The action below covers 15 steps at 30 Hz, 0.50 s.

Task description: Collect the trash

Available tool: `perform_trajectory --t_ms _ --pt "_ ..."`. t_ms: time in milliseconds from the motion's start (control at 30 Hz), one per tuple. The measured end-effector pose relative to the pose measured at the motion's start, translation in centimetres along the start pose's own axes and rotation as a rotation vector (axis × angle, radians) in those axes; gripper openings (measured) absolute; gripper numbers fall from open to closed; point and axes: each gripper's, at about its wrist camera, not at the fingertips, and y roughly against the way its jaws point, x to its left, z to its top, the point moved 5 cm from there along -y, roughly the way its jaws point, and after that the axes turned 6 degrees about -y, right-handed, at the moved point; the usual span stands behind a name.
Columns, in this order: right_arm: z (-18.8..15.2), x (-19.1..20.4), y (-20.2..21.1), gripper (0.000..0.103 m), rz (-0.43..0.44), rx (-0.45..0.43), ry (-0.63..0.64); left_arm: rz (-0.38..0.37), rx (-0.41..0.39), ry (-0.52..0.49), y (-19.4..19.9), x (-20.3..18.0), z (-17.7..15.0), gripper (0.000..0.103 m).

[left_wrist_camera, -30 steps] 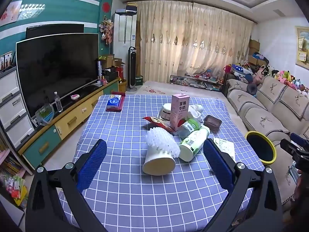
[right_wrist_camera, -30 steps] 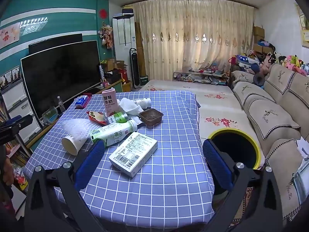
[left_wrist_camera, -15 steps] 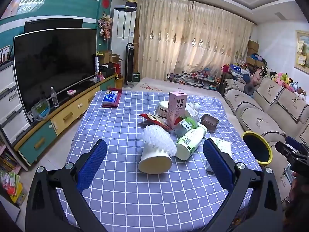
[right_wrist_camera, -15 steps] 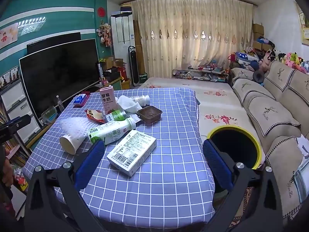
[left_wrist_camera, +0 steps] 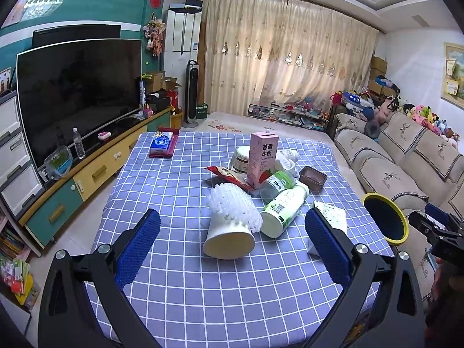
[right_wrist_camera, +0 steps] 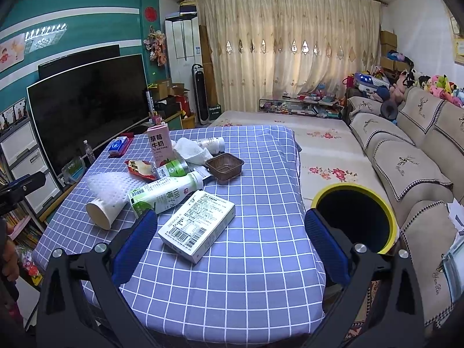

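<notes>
Both tools crept nearer; I held left tool (left_wrist_camera: 232, 240) and right tool (right_wrist_camera: 230, 236) open above the blue checked counter (right_wrist_camera: 261, 191).

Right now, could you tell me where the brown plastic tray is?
In the right wrist view, the brown plastic tray sits on the checked tablecloth, right of the crumpled tissue and beyond the white box.

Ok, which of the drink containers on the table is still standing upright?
The pink strawberry milk carton is the only one upright. The big green-and-white bottle and the smaller green-labelled bottle beside it both lie on their sides.
</notes>
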Motion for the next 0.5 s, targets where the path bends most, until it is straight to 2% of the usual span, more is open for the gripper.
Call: perform_trajectory --t_ms 500 --pt "-0.18 -0.19 -0.47 0.097 -0.001 0.012 -0.005 -0.014 0.012 0.006 -0.07 -0.06 -0.11 0.098"
